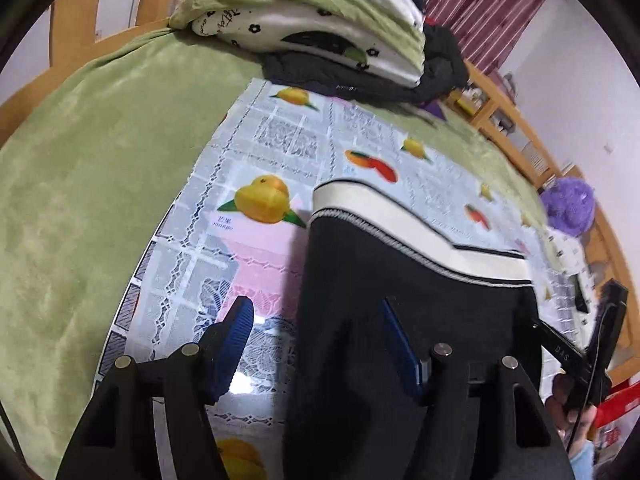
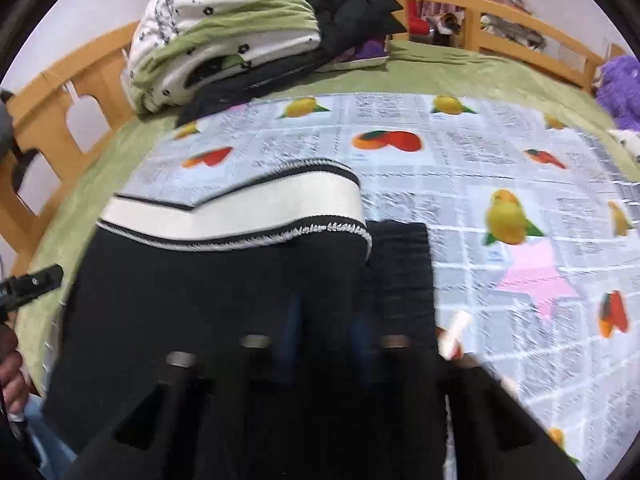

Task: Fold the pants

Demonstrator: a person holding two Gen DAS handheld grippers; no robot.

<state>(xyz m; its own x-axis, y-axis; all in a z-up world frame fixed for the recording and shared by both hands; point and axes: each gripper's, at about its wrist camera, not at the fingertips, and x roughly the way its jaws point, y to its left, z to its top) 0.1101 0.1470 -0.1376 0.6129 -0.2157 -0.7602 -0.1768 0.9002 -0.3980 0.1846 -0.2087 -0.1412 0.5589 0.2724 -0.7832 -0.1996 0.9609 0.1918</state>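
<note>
Black pants [image 1: 360, 272] with a white waistband [image 1: 400, 220] lie folded on a fruit-print plastic sheet [image 1: 280, 140] on the bed. My left gripper [image 1: 316, 320] is open over the pants' left edge: one blue finger stands over the sheet, the other over the black cloth. In the right wrist view the pants [image 2: 200, 280] fill the lower left, waistband [image 2: 240, 208] on top. My right gripper [image 2: 324, 320] is low over the cloth and blurred against it; its jaws are hard to make out.
A green blanket [image 1: 80, 180] covers the bed. Folded bedding [image 1: 312, 20] and dark clothes [image 2: 352, 4] are stacked at the far end. A wooden bed rail [image 2: 500, 12] runs round. A purple plush [image 1: 568, 204] sits at the right. The other gripper [image 1: 592, 344] shows at the right edge.
</note>
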